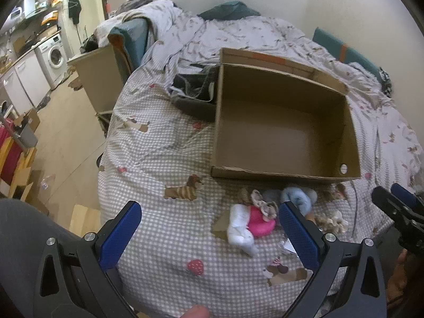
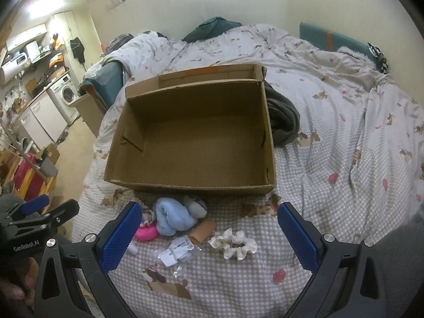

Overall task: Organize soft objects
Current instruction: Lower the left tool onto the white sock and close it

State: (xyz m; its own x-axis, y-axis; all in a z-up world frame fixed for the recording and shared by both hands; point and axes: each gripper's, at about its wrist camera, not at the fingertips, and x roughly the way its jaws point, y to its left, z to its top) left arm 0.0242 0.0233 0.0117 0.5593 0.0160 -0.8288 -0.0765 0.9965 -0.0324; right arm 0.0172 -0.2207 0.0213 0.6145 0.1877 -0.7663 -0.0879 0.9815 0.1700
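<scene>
An empty cardboard box sits open on the bed. In front of it lies a small pile: a light blue fluffy cloth, a pink item, a white sock, a cream scrunchie, a patterned scrunchie and a tan tube. My left gripper is open above the pile's left side. My right gripper is open above the pile. Both are empty.
Clear plastic wrappers with labels lie near the scrunchie. A dark grey garment lies beside the box. The bed's left edge drops to the floor. A rumpled duvet covers the far bed.
</scene>
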